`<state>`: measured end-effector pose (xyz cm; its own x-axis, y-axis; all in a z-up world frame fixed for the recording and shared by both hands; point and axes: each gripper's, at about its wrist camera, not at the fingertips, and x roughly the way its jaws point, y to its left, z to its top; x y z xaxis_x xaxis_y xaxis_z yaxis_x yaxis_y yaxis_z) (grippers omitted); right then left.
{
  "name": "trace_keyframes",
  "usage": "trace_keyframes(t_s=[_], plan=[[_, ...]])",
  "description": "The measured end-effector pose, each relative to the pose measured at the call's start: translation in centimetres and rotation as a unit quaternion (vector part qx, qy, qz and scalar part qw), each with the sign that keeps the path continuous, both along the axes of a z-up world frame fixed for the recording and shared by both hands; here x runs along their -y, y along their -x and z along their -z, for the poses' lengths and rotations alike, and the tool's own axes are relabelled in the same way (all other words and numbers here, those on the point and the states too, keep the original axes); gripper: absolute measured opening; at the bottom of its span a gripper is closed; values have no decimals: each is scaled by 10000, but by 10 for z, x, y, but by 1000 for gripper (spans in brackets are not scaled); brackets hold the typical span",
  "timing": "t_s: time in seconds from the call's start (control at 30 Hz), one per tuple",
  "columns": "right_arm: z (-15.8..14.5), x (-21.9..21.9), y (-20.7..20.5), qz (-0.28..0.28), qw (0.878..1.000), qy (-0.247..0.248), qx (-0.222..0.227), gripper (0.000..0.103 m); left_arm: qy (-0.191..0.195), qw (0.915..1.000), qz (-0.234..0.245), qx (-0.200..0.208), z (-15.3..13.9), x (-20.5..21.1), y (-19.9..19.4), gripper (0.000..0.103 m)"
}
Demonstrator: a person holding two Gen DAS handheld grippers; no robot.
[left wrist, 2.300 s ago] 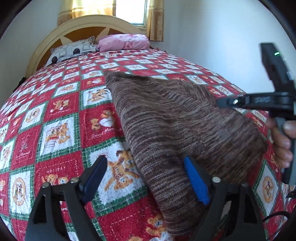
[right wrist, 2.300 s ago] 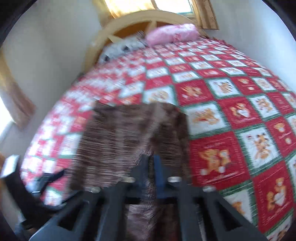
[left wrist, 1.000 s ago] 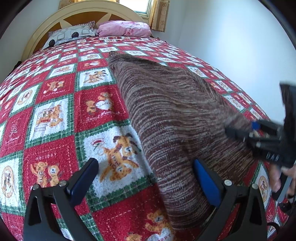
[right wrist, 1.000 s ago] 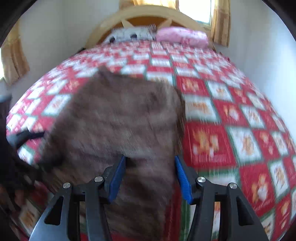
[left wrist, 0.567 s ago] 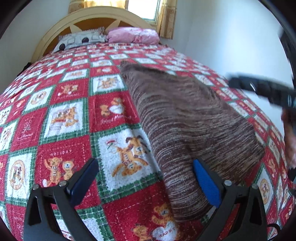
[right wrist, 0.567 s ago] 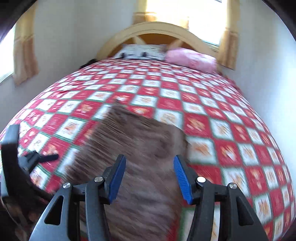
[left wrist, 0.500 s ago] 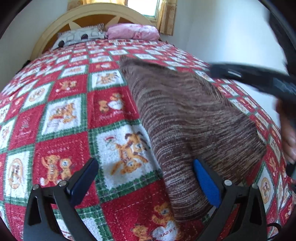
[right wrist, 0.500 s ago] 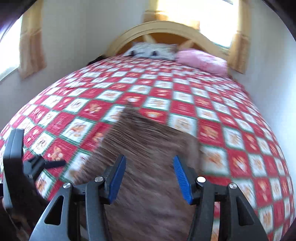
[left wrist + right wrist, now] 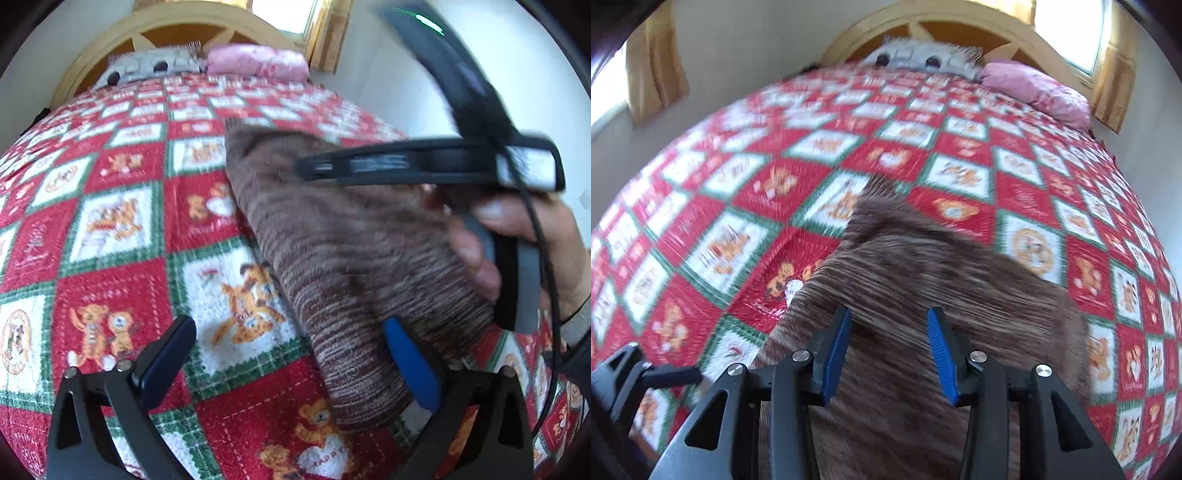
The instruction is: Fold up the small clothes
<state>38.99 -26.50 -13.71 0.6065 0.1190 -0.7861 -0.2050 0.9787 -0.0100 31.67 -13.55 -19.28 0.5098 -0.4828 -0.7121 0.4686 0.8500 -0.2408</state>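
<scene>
Teddy-bear quilt (image 9: 110, 229) under brown knit (image 9: 351, 258); hand (image 9: 524, 240) only left-view.

We see bright daylight from blown-out windows (image 9: 1067, 29) behind the headboard. Both views bulge, with dark corners. Motion blur smears the quilt (image 9: 738, 236) and garment (image 9: 923, 280) in the right view, and the right hand-held gripper (image 9: 424, 166) in the left.

Right tool (image 9: 889, 350) now sits above the near half of the brown striped knit garment (image 9: 343, 258), having swung in from its right edge; jaws closing, nothing pinched. Right hand (image 9: 517, 251) now fills the left-wrist view, larger than before.
</scene>
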Motion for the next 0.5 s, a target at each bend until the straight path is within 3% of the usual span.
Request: trace_keyframes(t_s=[0.13, 0.23, 0.27, 0.4, 0.5], plan=[[-8, 46, 33, 433, 9984, -349, 49, 44, 136, 9995, -167, 212, -5, -7, 3, 103], [21, 60, 49, 597, 9966, 287, -493, 43, -108, 9997, -156, -152, 7, 1, -7, 103], [24, 65, 58, 592, 9970, 263, -426, 43, -130, 9997, -134, -173, 8, 2, -9, 103], [8, 85, 98, 849, 9953, -458, -4, 43, -23, 9999, -160, -61, 4, -1, -8, 103], [25, 88, 109, 866, 9952, -416, -210, 43, 1, 9996, -154, -237, 9, -1, -11, 103]])
